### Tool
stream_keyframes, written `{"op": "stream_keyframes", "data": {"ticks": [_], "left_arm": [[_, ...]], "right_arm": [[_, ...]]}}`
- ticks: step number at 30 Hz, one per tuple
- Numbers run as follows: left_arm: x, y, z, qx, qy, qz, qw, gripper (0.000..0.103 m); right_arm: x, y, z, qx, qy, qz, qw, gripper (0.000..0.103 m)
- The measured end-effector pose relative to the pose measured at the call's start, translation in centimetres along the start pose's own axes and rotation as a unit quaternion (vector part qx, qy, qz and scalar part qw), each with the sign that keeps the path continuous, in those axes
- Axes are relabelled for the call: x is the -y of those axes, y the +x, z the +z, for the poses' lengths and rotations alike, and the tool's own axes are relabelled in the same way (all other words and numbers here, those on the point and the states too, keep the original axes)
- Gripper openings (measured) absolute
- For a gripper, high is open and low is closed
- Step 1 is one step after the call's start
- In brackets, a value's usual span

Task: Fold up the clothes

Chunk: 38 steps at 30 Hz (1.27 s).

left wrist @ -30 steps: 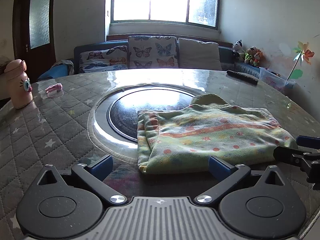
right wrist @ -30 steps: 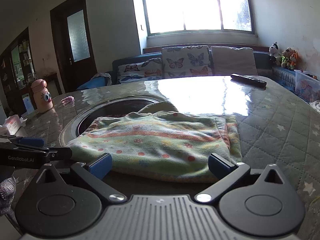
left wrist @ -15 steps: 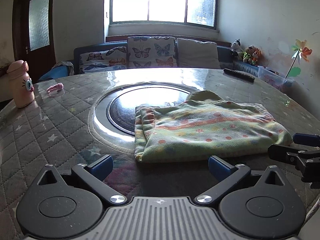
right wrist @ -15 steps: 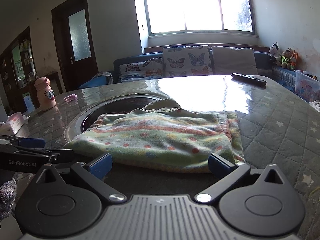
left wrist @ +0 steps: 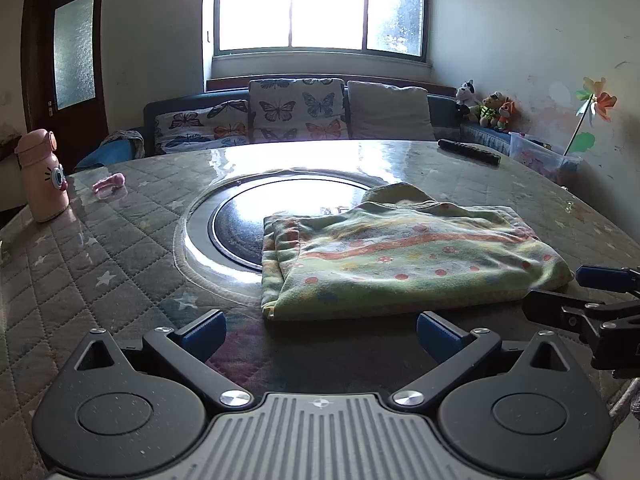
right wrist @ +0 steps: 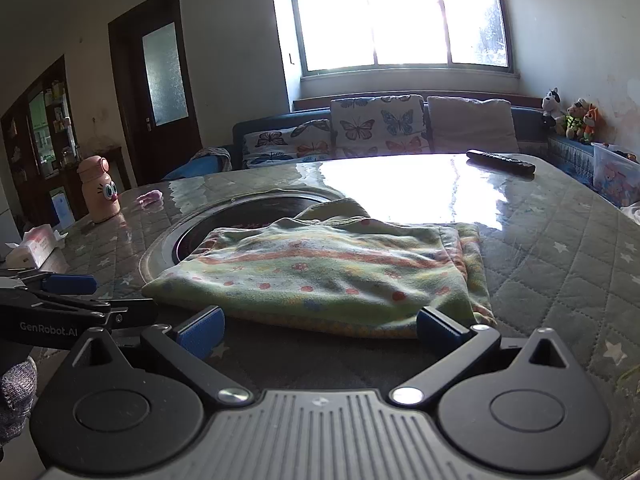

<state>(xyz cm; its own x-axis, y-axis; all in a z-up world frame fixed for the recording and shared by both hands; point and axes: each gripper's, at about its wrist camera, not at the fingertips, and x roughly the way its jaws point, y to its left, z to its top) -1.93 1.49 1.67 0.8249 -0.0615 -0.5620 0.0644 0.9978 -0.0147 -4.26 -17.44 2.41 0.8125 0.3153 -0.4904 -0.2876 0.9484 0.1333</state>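
A folded green garment with orange stripes and red dots (left wrist: 400, 256) lies flat on the round table, partly over the dark centre disc (left wrist: 248, 224). It also shows in the right wrist view (right wrist: 328, 272). My left gripper (left wrist: 320, 330) is open and empty, just short of the garment's near edge. My right gripper (right wrist: 320, 328) is open and empty, at the garment's near edge. The right gripper shows at the right of the left wrist view (left wrist: 588, 296); the left gripper shows at the left of the right wrist view (right wrist: 68, 296).
A pink bottle (left wrist: 42, 176) and a small pink item (left wrist: 109, 183) stand at the table's left. A black remote (left wrist: 468, 151) lies at the far right. A tissue pack (right wrist: 38, 240) sits at the left edge. A sofa with cushions (left wrist: 296, 114) stands behind.
Both grippers have drawn back from the garment toward the table's near edge. The garment lies still, folded as before.
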Motion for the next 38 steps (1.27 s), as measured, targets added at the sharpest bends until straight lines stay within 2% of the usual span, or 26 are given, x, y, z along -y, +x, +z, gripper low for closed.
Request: {"op": "stream_keyframes", "data": {"ticks": [38], "left_arm": [[1.4, 0.8, -0.1, -0.016, 0.026, -0.013, 0.9994, 0.103]], "right_arm": [[-0.3, 0.6, -0.3, -0.018, -0.01, 0.014, 1.0, 0.103]]}}
